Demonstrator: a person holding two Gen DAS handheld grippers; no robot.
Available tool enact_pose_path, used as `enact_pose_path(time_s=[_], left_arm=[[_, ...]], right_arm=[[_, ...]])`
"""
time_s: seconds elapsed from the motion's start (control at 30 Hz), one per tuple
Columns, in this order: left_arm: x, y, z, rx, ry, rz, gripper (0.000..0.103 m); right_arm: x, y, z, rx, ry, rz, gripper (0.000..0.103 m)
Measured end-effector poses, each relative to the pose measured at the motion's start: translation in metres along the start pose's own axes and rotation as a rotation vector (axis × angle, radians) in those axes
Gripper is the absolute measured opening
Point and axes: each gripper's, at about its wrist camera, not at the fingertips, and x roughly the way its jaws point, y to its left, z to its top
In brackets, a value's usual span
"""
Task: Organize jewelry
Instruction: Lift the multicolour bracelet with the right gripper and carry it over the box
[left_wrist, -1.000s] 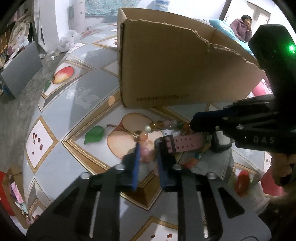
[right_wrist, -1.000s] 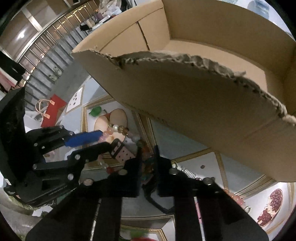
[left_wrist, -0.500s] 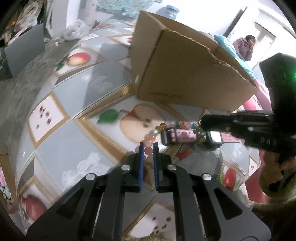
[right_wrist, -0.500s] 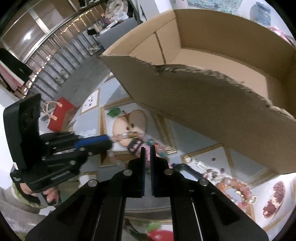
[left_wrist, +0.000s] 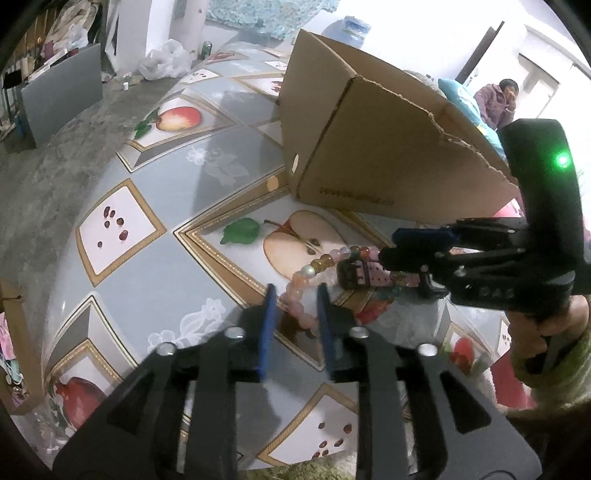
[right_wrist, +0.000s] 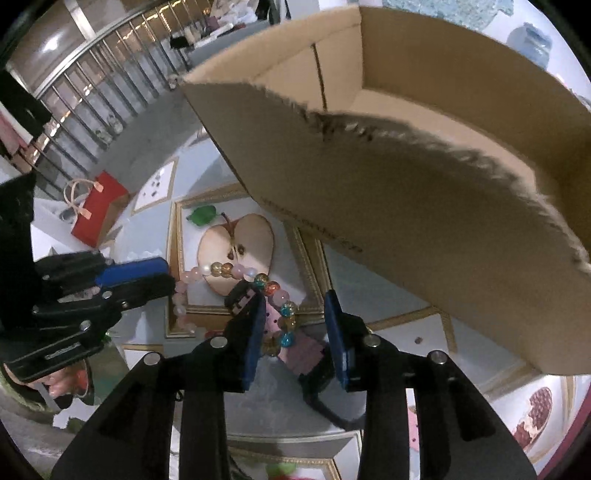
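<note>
A bead bracelet (left_wrist: 314, 269) of pink, amber and teal beads lies on the fruit-print tablecloth (left_wrist: 155, 184), over a pink watch strap (left_wrist: 365, 275). My left gripper (left_wrist: 294, 299) is open, its blue fingers straddling the bracelet's near pink beads. My right gripper (right_wrist: 295, 306) is open over the bracelet's (right_wrist: 236, 271) colourful beads and the pink strap (right_wrist: 295, 347). In the left wrist view the right gripper (left_wrist: 413, 243) reaches in from the right. In the right wrist view the left gripper (right_wrist: 147, 275) reaches in from the left.
An open cardboard box (left_wrist: 373, 147) with a torn rim stands just behind the jewelry; its bare inside (right_wrist: 443, 110) shows in the right wrist view. A red bag (right_wrist: 98, 210) sits on the floor at left. A person (left_wrist: 498, 99) sits far back right.
Both grippers were shut half a second ago and are open now. The bracelet and strap lie on the cloth under them.
</note>
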Motion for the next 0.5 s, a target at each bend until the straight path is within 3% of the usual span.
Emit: enact_pose_path(time_s=[0.1, 0.23, 0.33, 0.37, 0.43, 0.5], left_arm=[[0.007, -0.002, 0.002, 0.018, 0.024, 0.017, 0.026], [0.016, -0.011, 0.003, 0.058, 0.033, 0.077, 0.026], [0.019, -0.018, 0.004, 0.095, 0.029, 0.119, 0.025], [0.02, -0.019, 0.004, 0.104, 0.028, 0.129, 0.024], [0.021, -0.021, 0.004, 0.114, 0.029, 0.131, 0.011], [0.021, -0.02, 0.005, 0.106, 0.026, 0.126, 0.009]], right_arm=[[0.003, 0.001, 0.001, -0.029, 0.008, -0.014, 0.03], [0.004, 0.003, 0.001, -0.038, 0.015, 0.007, 0.012], [0.0, 0.005, 0.0, -0.042, 0.003, 0.005, 0.01], [-0.002, 0.004, -0.001, -0.035, -0.005, 0.012, 0.01], [-0.004, 0.004, -0.002, -0.026, -0.012, 0.023, 0.01], [-0.008, 0.003, -0.003, -0.014, -0.023, 0.037, 0.01]])
